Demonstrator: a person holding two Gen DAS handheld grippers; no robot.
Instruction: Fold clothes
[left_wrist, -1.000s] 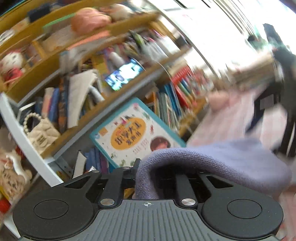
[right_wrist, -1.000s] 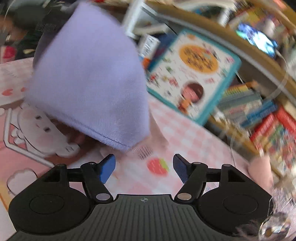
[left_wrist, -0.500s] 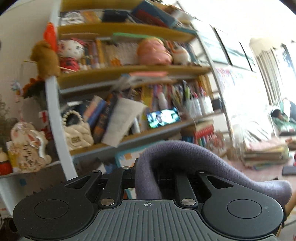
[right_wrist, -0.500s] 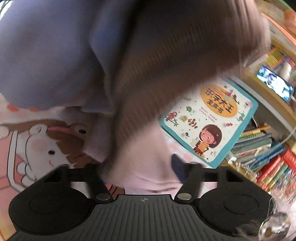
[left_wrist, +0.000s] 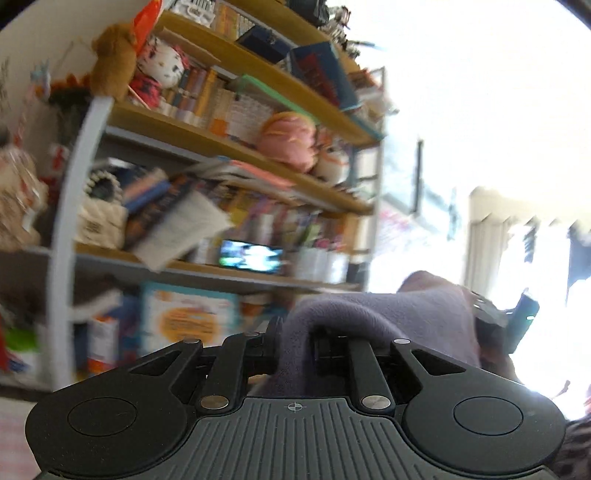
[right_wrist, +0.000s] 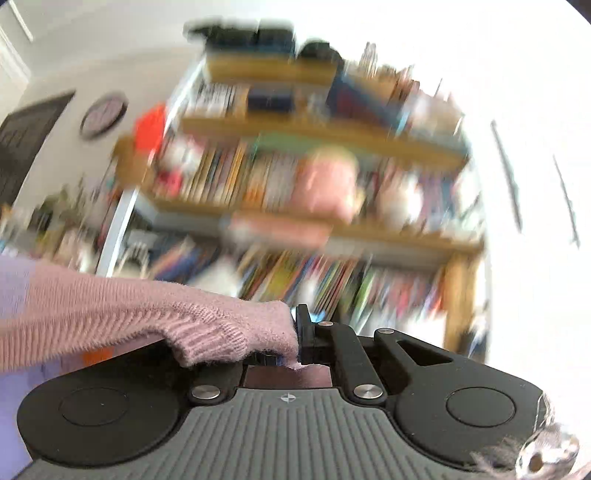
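Observation:
A lilac knitted sweater (left_wrist: 388, 317) is held up in the air between both grippers. In the left wrist view my left gripper (left_wrist: 295, 343) is shut on a thick fold of it, and the cloth drapes over the right finger and runs off to the right. In the right wrist view my right gripper (right_wrist: 295, 343) is shut on the sweater's ribbed pink-lilac edge (right_wrist: 221, 328), which stretches away to the left. The other gripper's teal-tipped body (left_wrist: 517, 321) shows behind the cloth at the right. The fingertips of both grippers are hidden by the fabric.
A tall bookshelf (left_wrist: 229, 147) packed with books, plush toys and a small lit screen (left_wrist: 251, 256) fills the background of both views. A picture book (left_wrist: 184, 321) leans at its foot. A bright window (left_wrist: 498, 110) lies to the right. A round wall clock (right_wrist: 103, 114) hangs at the left.
My right gripper went from open over the pink mat to shut on the sweater's edge and rose sharply to face the shelves. My left gripper lifted and rolled, still holding the cloth.

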